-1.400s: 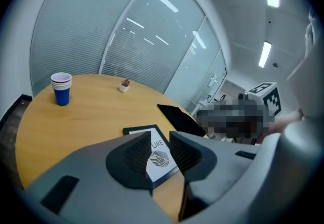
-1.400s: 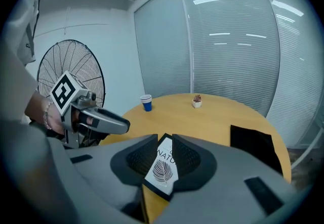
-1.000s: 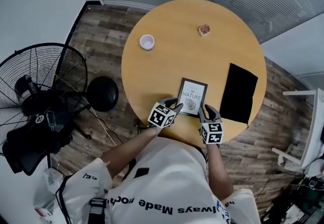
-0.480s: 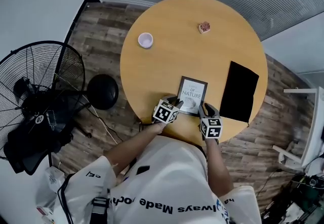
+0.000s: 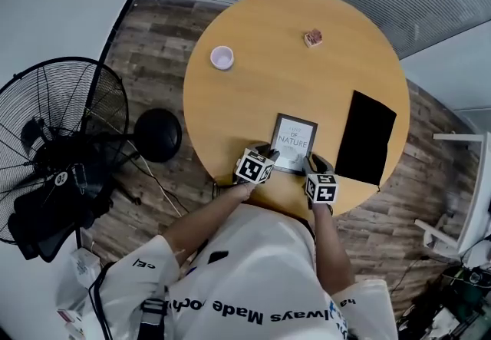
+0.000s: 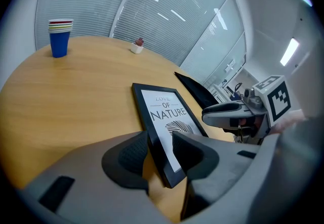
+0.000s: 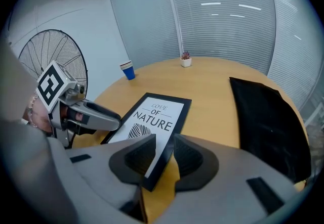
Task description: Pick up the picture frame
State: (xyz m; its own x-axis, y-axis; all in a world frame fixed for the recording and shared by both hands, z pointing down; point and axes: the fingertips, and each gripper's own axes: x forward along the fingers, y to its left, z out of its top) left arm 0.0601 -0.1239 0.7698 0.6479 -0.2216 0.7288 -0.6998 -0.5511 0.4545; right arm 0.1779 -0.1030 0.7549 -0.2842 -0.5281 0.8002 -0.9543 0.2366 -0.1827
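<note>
Two tongs share the load: the left tongs (image 6: pixel 161 148) are clamped on the near left edge of the picture frame (image 5: pixel 294 139) and the right tongs (image 7: pixel 163 153) on its near right edge, probably so the thin, flat frame comes up level instead of swinging from one corner. The frame lies at the near side of the round worktop (image 5: pixel 261 85), its near end between both pairs of pads; whether it is clear of the surface I cannot tell
</note>
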